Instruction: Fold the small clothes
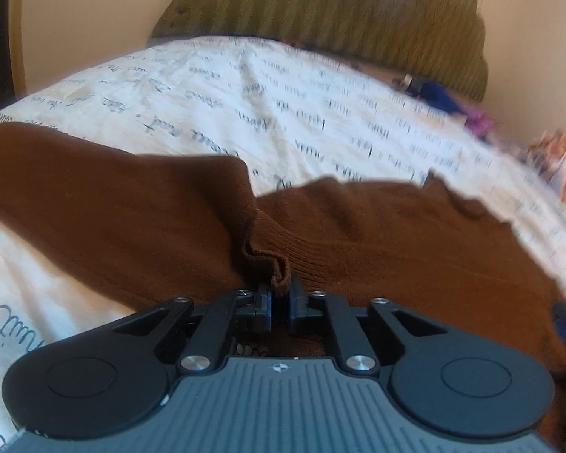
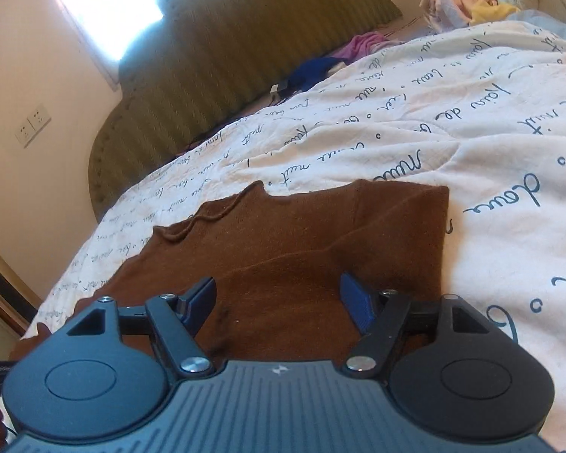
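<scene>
Between the left tongs (image 1: 279,304), whose blue pads stand narrowly apart, hangs the ribbed cuff (image 1: 268,264) of a brown knit sweater (image 1: 396,249) spread on the white script-printed bedcover (image 1: 245,105); whether the pads still pinch it cannot be told. Ahead of the right tongs (image 2: 279,298), spread wide and empty, lies the sweater's flat body. Judged step: laying the sleeve across. Next, the cuff needs a clean release and smoothing.

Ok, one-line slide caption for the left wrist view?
Left gripper with brown sweater's ribbed cuff between its jaws, over script-printed bedspread.
</scene>
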A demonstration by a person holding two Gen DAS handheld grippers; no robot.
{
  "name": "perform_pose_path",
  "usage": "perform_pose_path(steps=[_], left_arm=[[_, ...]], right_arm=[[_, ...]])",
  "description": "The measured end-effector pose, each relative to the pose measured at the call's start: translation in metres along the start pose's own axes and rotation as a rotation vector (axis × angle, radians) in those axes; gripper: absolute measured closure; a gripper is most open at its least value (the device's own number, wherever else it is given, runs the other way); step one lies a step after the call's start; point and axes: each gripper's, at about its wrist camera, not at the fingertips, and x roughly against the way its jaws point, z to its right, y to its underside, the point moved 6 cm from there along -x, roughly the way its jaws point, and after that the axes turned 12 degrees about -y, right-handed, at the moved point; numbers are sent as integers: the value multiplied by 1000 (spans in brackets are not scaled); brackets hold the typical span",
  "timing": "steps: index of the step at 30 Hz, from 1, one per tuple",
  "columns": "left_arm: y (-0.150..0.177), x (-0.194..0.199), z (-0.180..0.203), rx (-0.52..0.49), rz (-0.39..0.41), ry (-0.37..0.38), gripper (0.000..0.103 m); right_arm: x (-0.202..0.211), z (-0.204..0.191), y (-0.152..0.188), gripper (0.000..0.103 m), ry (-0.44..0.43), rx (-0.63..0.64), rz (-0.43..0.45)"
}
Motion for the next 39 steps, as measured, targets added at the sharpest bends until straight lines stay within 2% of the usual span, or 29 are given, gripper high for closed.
perform_pose_path(steps=[1, 2, 4, 6, 11, 13, 14, 16, 17, 18, 20, 21, 22, 23, 27, 30, 32, 35, 37, 39], left_arm=[[-2, 9, -13, 52, 26, 28, 82], [-5, 18, -29, 107, 50, 43, 77], [-13, 33, -71, 243, 108, 40, 27], [-24, 41, -125, 404, 162, -10, 17], [-49, 23, -259, 771, 147, -121, 25], [-56, 8, -298, 882, 116, -130, 30], [-58, 1, -310, 915, 101, -128, 34], [-62, -16, -323, 939, 63, -125, 52], [-63, -23, -323, 939, 51, -130, 56], [-66, -27, -323, 936, 47, -136, 63], [-74, -36, -319, 898, 49, -161, 69], [-77, -40, -317, 873, 48, -186, 79], [-77, -43, -315, 854, 39, -216, 94], [-77, -46, -314, 840, 29, -237, 100], [-86, -33, -300, 744, 57, -331, 101], [-106, -8, -253, 593, 158, -352, 102], [-118, 15, -197, 463, 235, -297, 102], [-116, 47, -82, 216, 335, -168, 102], [-93, 66, 0, 46, 366, -50, 102], [-52, 77, 79, -119, 357, 73, 101]], right_arm=[[-1, -2, 0, 31, 7, 12, -2], [-1, -3, 0, 31, 10, 19, -2], [-2, -3, -1, 31, 9, 18, 1], [-3, -1, -2, 31, 0, 7, 5], [-2, 2, -2, 31, -21, -21, 18], [-2, 2, -2, 31, -19, -19, 19], [-2, 2, -2, 31, -19, -19, 19], [-1, 2, -2, 31, -19, -19, 19], [-2, 2, -2, 31, -18, -18, 19], [-2, 2, -2, 31, -16, -16, 18], [-1, 3, -3, 31, -17, -16, 19], [-1, 4, -3, 31, -20, -22, 22], [0, 4, -3, 31, -24, -28, 25], [0, 5, -3, 31, -27, -34, 28], [0, 4, -3, 31, -34, -42, 31], [-1, 5, -3, 31, -38, -46, 33], [-1, 5, -3, 31, -44, -54, 36], [0, 8, -3, 31, -59, -73, 44], [1, 9, -4, 31, -68, -85, 49], [2, 10, -4, 31, -76, -96, 53]])
